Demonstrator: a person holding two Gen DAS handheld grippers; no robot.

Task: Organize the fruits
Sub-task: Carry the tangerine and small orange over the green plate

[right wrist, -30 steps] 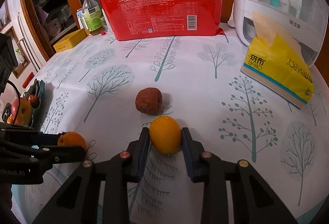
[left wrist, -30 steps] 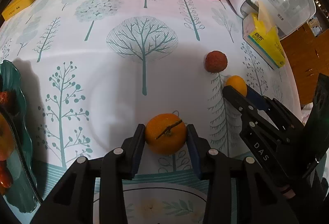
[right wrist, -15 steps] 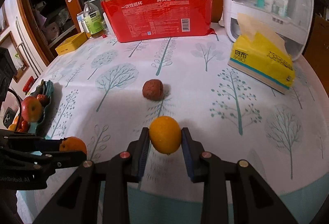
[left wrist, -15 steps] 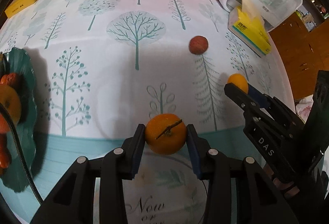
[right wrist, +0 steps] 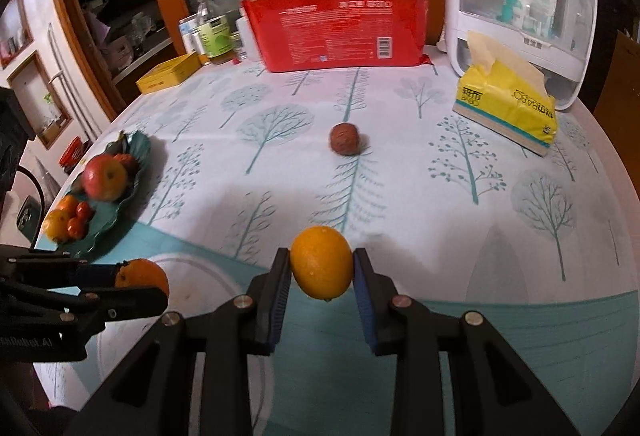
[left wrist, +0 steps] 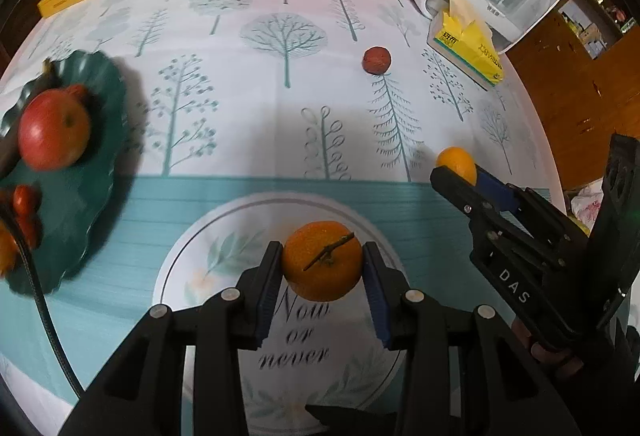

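Observation:
My left gripper is shut on a mandarin with a short stem, held above the round printed patch of the tablecloth. My right gripper is shut on a smooth yellow-orange fruit, also lifted off the table. Each gripper shows in the other's view: the right gripper at the right, the left gripper low at the left. A brown-red lychee lies alone mid-table. A dark green plate at the left holds an apple and several small fruits.
A red pack of paper cups, a yellow tissue pack and a white storage box stand along the far side. Bottles and a yellow box sit at the far left. A black cable crosses the plate's near edge.
Both grippers have risen and drawn back toward the table's near edge with their fruits. The lychee now looks farther off, and the green plate with the apple has come fully into view.

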